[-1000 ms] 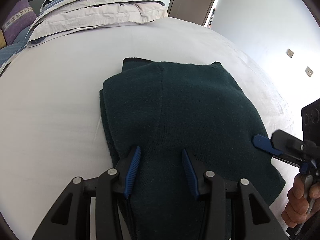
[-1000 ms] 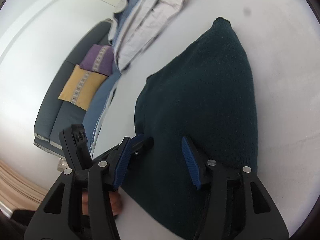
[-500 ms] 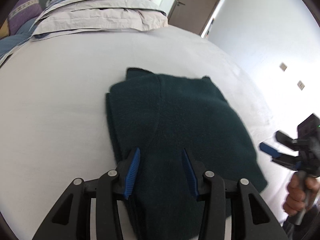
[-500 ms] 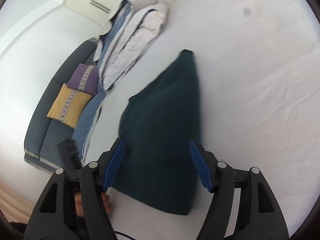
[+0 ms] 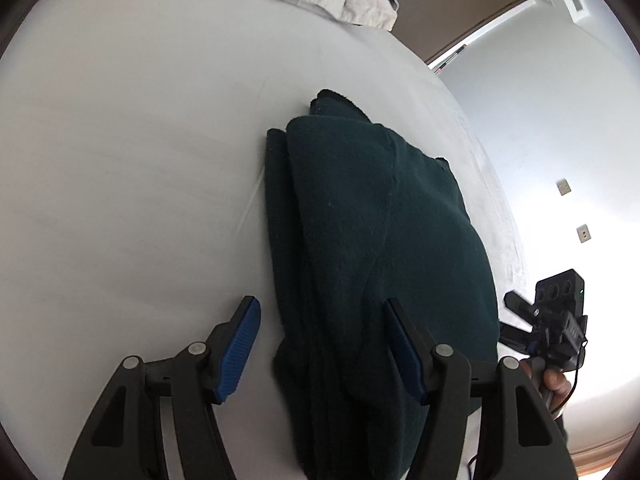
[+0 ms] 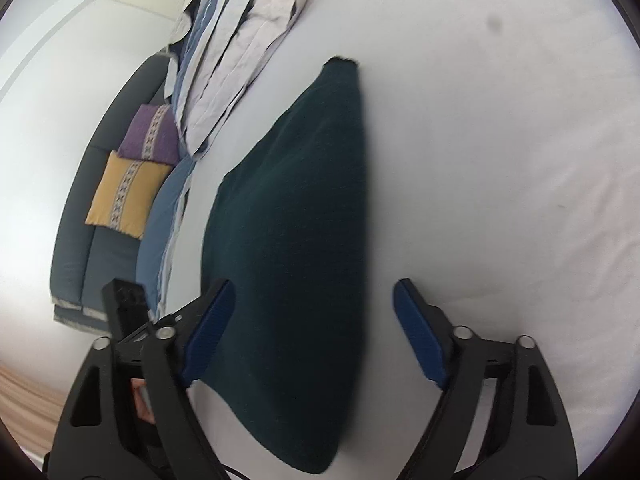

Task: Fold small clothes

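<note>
Dark green sweater is lying folded on the bed; both grippers, left and right, are opening their fingers, gripping nothing. Folding looks finished.

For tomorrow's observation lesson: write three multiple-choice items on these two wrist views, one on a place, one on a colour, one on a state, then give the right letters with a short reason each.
1. Where does the folded garment lie?
A. on the white bed sheet
B. on the sofa
C. on the floor

2. What colour is the garment?
A. yellow
B. dark green
C. purple

3. How does the left gripper stand?
A. clamped on the garment
B. shut beside it
C. open, pads off the cloth

Answers:
1. A, white sheet shows all round it.
2. B, dark green in both views; yellow and purple are only the cushions on the sofa.
3. C, its jaws are opening, astride the near edge with bare gaps at both pads.
</note>
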`<state>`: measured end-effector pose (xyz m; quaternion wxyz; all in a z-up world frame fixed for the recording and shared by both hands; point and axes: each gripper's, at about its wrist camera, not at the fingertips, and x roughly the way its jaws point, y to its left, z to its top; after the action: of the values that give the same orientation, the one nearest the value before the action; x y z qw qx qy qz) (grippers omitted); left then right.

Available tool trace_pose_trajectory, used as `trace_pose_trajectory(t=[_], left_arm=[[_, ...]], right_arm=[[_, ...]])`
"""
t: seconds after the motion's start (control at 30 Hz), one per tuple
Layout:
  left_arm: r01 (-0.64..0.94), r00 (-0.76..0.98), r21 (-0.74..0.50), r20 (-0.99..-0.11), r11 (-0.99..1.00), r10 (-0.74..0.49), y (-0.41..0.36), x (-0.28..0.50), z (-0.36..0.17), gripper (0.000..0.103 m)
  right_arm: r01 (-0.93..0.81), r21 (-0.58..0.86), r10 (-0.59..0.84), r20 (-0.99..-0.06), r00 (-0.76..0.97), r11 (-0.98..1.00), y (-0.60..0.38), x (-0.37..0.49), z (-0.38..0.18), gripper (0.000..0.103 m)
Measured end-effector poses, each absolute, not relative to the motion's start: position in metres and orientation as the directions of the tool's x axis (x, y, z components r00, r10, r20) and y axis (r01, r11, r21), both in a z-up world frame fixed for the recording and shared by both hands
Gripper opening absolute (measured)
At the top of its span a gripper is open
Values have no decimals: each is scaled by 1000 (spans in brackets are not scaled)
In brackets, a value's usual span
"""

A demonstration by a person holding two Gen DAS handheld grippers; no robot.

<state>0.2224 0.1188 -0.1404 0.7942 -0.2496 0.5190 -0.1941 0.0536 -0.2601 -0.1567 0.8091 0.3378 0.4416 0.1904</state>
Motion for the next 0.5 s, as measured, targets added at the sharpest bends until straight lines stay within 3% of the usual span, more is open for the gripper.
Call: trace_pose_trajectory(t=[0.23,0.5], left_arm=[[-37,345,-682,-695,731,-631,135,240,-151,58],[-12,337,-613,-746,790,-574,121,235,-138,27]], right_arm=[[4,715,618,-608,498,700,-240,78,-169,61],[-4,629,530,-652,542,778,-217,76,-155,42]])
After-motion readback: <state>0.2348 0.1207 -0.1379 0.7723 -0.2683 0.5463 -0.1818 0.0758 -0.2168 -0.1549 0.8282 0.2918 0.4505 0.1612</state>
